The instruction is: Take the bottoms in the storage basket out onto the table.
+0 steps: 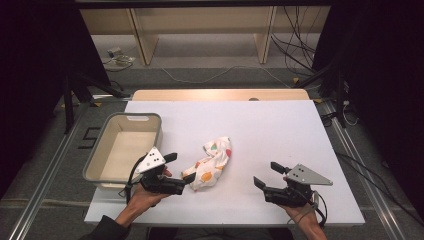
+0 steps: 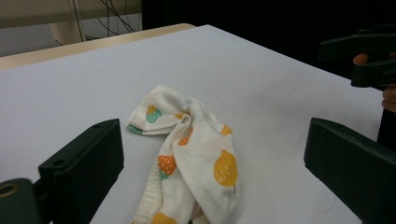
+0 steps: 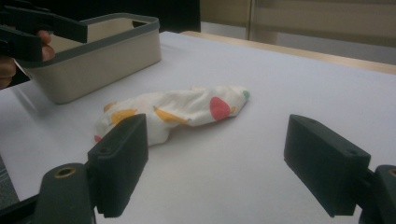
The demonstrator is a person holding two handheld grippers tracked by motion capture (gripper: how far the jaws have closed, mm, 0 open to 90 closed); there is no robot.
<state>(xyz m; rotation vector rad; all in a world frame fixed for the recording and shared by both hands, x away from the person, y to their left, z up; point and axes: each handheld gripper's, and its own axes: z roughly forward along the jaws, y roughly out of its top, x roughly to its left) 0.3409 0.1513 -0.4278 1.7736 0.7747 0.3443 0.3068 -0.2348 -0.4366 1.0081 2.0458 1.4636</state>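
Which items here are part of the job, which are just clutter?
In play:
- cloth
- bin
- left hand-held gripper, open, beside the cloth
- right hand-held gripper, open

Lying about:
- cables on the floor
- wooden shelf behind the table

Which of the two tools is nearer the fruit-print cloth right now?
The left tool, beside the grey bin: its open jaws reach right up to the cloth. The right tool, also open, sits apart, with bare white table between.
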